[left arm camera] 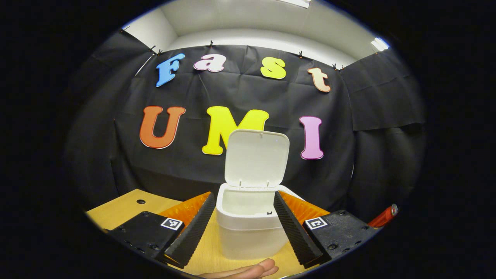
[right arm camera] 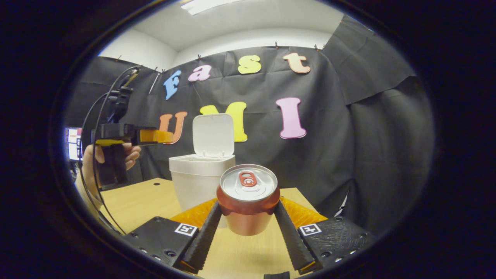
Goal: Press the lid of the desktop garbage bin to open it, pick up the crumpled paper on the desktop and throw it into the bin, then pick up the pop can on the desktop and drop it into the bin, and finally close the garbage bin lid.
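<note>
Right gripper (right arm camera: 245,228) is clenched on the orange-red aluminium pop can with silver top and pull tab (right arm camera: 248,201), both fingers pressing its sides; can is upright and appears lifted off the light wooden desk (right arm camera: 131,201), though the base contact is hard to confirm. Small white plastic desktop garbage bin (right arm camera: 197,178) stands just behind and left of the can, its white hinged lid (right arm camera: 214,135) standing open and upright at the back of the bin.

Risks, judged: the grip sits on the can's upper half and smooth metal could slip or tilt between the fingers on the way over. The bin mouth looks not much wider than the can, so an off-centre release could hit the rim and bounce the can onto the desk. Bumping the upright lid from the front could knock it shut or shove the light bin.

Left gripper (left arm camera: 244,226) is released, fingers spread wide, bin (left arm camera: 248,228) seen between them with nothing grasped. In the right gripper view the left gripper (right arm camera: 155,136) hangs up and left of the bin, held by a hand (right arm camera: 95,162), near the lid; it could crowd the drop path. Bin interior looks pale; crumpled paper cannot be made out inside. A fingertip (left arm camera: 252,269) shows below the bin in the left gripper view.
</note>
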Demonstrator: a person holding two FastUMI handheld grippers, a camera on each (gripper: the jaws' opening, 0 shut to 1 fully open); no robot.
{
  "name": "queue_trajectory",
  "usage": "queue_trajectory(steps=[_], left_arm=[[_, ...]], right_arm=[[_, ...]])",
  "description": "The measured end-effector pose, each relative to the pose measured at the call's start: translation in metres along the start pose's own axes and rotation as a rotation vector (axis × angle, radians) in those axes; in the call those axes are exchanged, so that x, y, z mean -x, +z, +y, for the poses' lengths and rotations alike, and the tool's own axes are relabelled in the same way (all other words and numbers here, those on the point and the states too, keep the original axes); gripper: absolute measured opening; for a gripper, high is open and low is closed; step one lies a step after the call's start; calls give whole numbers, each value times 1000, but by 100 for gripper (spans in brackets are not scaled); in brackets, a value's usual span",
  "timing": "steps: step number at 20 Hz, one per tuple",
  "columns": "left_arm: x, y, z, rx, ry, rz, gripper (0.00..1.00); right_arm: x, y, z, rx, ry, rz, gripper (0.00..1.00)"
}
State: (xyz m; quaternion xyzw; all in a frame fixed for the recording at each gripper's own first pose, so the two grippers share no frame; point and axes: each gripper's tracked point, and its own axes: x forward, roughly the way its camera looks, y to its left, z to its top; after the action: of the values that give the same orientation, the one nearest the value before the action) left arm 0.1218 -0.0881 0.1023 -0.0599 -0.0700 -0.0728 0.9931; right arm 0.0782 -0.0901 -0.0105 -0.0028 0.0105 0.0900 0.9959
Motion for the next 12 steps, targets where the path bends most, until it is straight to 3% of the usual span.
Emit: queue_trajectory(steps=[4,9,12], left_arm=[[35,-22,30,5,38,0,98],[69,-53,48,66,61,35,98],[83,-63,52,84,61,57,98]], right_arm=[[-1,6,11,-34,-3,15,78],[-6,13,14,39,-47,23,78],[-8,18,31,59,-24,28,78]])
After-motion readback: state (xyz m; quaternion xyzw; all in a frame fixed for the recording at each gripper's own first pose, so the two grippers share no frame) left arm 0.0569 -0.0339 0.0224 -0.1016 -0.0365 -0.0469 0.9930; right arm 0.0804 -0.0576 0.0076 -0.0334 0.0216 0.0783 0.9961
